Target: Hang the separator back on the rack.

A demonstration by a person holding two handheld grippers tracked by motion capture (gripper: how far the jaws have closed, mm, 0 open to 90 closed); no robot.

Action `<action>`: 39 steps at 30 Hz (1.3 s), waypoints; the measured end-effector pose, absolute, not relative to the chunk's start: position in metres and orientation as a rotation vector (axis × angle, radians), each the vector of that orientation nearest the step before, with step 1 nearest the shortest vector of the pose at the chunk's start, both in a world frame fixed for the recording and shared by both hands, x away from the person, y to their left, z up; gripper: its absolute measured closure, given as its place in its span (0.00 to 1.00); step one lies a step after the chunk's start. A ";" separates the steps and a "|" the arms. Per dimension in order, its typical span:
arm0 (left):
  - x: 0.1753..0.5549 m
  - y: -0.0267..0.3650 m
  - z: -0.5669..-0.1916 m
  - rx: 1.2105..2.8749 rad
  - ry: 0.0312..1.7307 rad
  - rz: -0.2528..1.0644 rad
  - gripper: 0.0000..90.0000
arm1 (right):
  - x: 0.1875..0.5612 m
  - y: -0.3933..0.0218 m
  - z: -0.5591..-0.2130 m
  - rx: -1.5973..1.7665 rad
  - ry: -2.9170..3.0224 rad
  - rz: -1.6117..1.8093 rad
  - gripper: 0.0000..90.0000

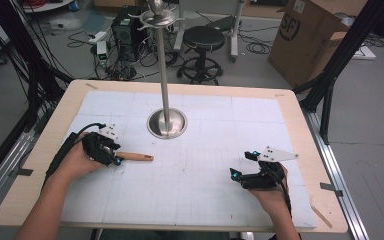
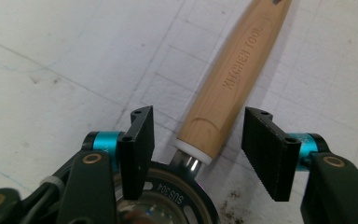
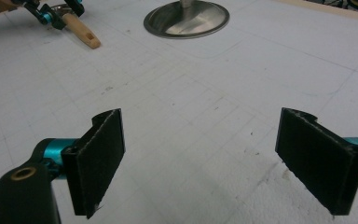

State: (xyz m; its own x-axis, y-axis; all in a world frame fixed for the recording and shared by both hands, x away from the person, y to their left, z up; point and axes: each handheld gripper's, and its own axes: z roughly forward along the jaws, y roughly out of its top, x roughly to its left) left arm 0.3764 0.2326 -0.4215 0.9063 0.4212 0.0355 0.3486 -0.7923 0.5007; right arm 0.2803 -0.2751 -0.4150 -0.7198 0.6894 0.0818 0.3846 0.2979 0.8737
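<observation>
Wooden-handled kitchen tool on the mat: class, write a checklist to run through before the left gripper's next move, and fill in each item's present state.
1. Wooden handle lies between the jaws of the left gripper: ok.
2. Pads pressing on the handle: not ok; a gap shows on each side.
3. Tool lies flat on the mat: ok.
4. Handle centred between the pads: ok, roughly.
5. Right gripper away from the tool, jaws open, nothing between them: ok.
6. Stand's round base apart from the handle's far end: ok.
</observation>
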 end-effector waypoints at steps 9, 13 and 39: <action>0.379 0.216 -0.417 2.672 0.490 0.189 0.58 | 0.281 -0.275 -0.415 0.971 2.264 1.387 0.16; 0.381 0.215 -0.416 2.694 0.499 0.170 0.60 | 0.280 -0.276 -0.415 0.979 2.262 1.391 0.16; 0.388 0.207 -0.412 2.784 0.464 0.075 0.75 | 0.281 -0.273 -0.416 0.966 2.275 1.381 0.16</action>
State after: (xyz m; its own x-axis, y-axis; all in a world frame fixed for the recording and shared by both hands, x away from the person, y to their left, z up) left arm 0.3882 0.2069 -0.4125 0.9460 0.3242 -0.0006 0.3077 -0.8971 0.3172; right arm 0.2807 -0.2734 -0.4164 -0.7249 0.6843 0.0793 0.3860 0.3081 0.8695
